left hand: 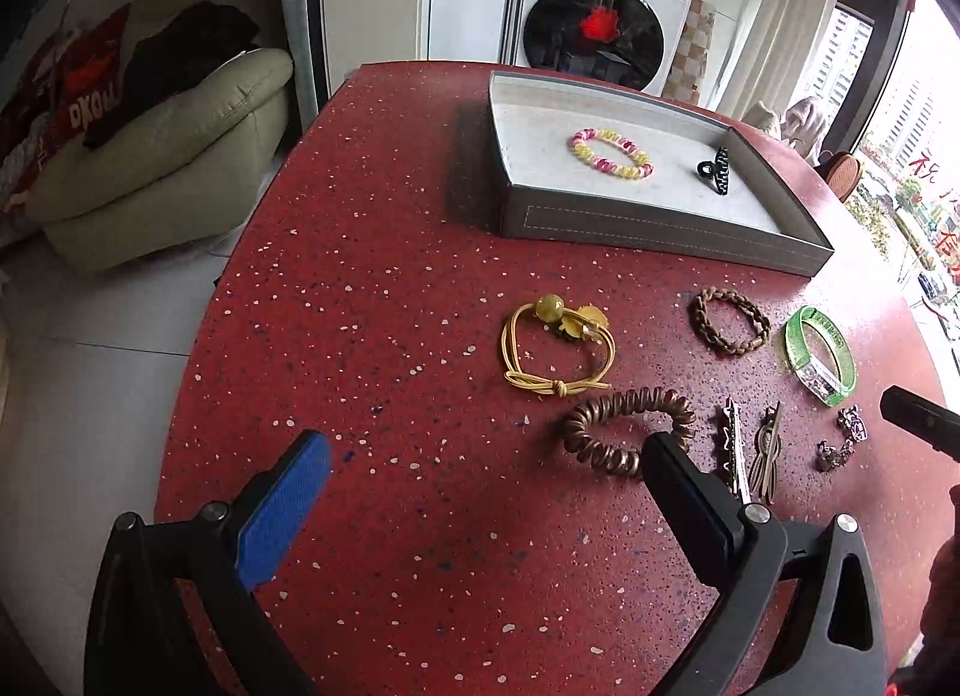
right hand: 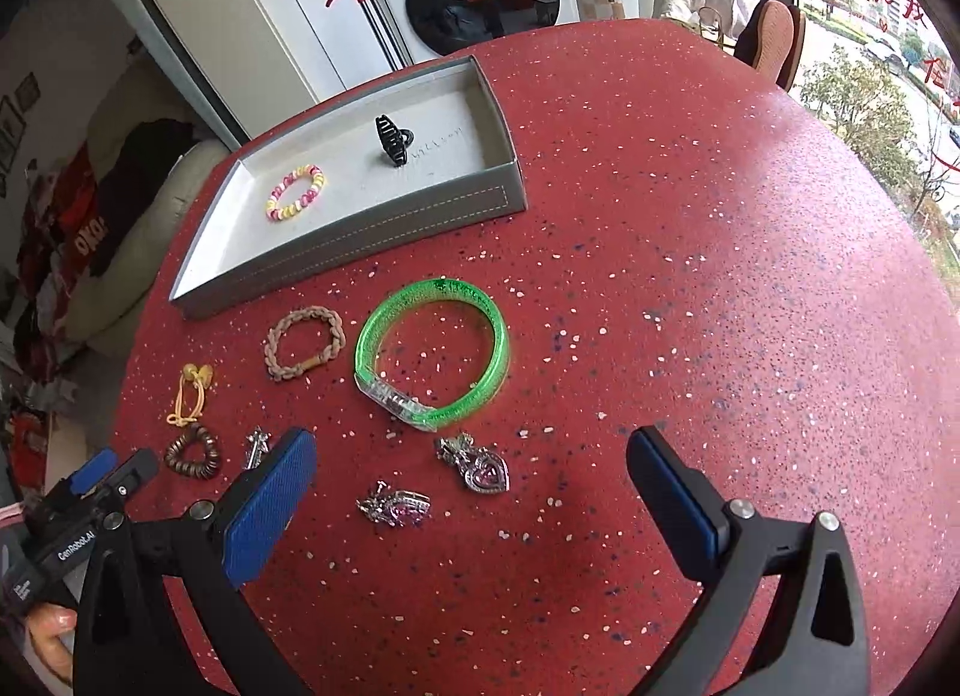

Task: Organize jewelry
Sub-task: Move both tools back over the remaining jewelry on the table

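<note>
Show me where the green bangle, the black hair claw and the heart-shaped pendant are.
green bangle [right hand: 501, 330]: right wrist view, on its right-hand curve.
black hair claw [right hand: 390, 141]: right wrist view, on its toothed body, inside the tray.
heart-shaped pendant [right hand: 487, 475]: right wrist view, on the pink heart.

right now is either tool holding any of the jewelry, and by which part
Nothing is held. The left tool and the right tool are both open and empty above the table; the green bracelet lies untouched.
</note>
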